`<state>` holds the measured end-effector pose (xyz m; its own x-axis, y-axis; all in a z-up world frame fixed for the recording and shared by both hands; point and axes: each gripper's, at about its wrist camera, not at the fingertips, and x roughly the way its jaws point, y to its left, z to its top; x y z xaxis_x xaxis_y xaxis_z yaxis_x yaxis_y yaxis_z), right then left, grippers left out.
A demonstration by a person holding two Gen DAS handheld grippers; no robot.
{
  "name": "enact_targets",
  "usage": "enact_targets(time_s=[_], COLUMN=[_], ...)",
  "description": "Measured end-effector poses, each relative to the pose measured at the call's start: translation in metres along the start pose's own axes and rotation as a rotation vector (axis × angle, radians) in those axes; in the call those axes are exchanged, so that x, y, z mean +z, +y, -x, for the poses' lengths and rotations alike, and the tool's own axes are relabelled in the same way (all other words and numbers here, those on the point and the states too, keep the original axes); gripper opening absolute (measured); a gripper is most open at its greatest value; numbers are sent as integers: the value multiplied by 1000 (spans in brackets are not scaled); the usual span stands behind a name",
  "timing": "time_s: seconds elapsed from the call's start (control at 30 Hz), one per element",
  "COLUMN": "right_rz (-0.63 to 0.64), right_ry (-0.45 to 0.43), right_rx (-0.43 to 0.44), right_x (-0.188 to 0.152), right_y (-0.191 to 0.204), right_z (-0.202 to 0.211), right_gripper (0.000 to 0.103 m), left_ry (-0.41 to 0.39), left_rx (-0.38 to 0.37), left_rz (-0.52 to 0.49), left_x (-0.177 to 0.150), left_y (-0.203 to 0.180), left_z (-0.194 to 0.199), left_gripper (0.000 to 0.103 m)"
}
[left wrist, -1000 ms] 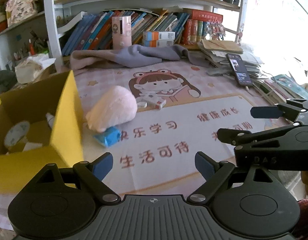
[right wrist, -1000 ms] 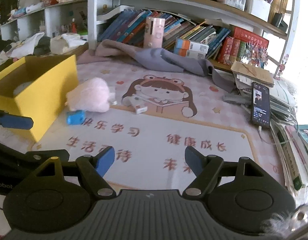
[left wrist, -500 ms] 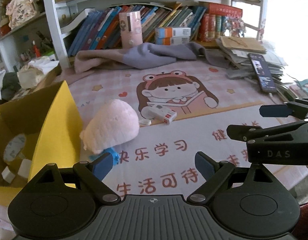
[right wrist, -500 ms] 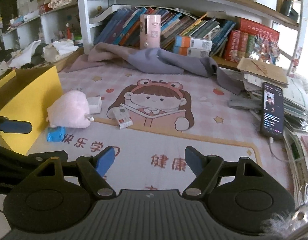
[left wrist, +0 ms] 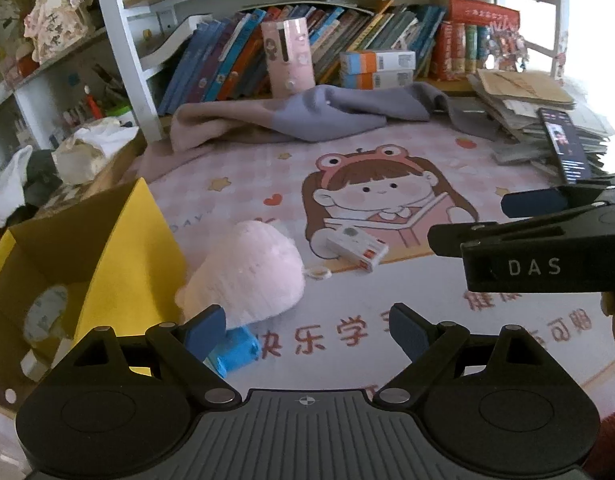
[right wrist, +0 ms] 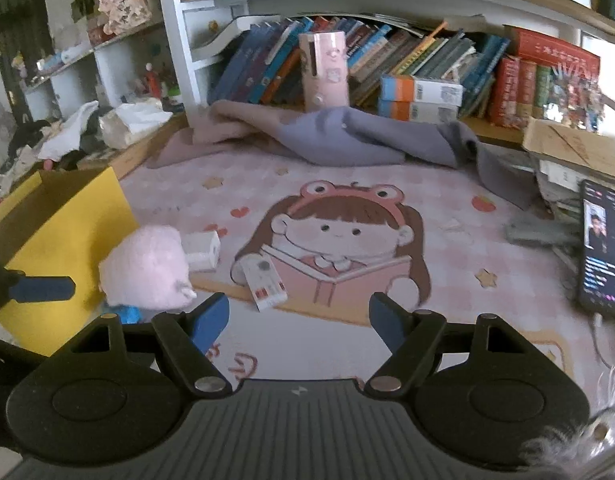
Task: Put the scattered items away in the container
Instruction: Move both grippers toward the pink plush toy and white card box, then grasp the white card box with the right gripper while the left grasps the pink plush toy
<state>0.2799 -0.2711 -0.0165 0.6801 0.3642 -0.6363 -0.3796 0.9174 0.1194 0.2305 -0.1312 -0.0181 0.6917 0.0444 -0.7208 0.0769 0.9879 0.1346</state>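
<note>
Tools hang over the counter (left wrist: 387, 152), both wide apart with nothing between the blue tips. Left tool (left wrist: 303, 328) is near the pink plush toy (left wrist: 243, 276), which lies beside the yellow box (left wrist: 135, 256) (its open top shows things inside). Blue block (left wrist: 235, 350) peeks from under the toy. Right tool (right wrist: 299, 318) is close to the small white box (right wrist: 265, 282).

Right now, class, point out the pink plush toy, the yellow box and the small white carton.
pink plush toy (left wrist: 247, 272), left wrist view, fuzzy top.
yellow box (left wrist: 135, 264), left wrist view, outer wall.
small white carton (right wrist: 265, 282), right wrist view, top face.
</note>
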Motion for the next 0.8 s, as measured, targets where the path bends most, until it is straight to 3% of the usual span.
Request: enact_targets(time_s=[0.53, 0.7, 0.8], right_rz=[11, 139, 213], right_ry=[50, 130, 174], right_rx=[108, 129, 138], right_x=[20, 30, 32], right_y=[-1, 6, 11], right_z=[-53, -92, -114], right_gripper=[76, 74, 67], left_ry=[30, 75, 88], left_rx=[122, 143, 160], left_rz=[-59, -154, -208], left_x=[21, 23, 21], left_y=[6, 1, -2], left_z=[-45, -66, -75], left_gripper=[91, 91, 91])
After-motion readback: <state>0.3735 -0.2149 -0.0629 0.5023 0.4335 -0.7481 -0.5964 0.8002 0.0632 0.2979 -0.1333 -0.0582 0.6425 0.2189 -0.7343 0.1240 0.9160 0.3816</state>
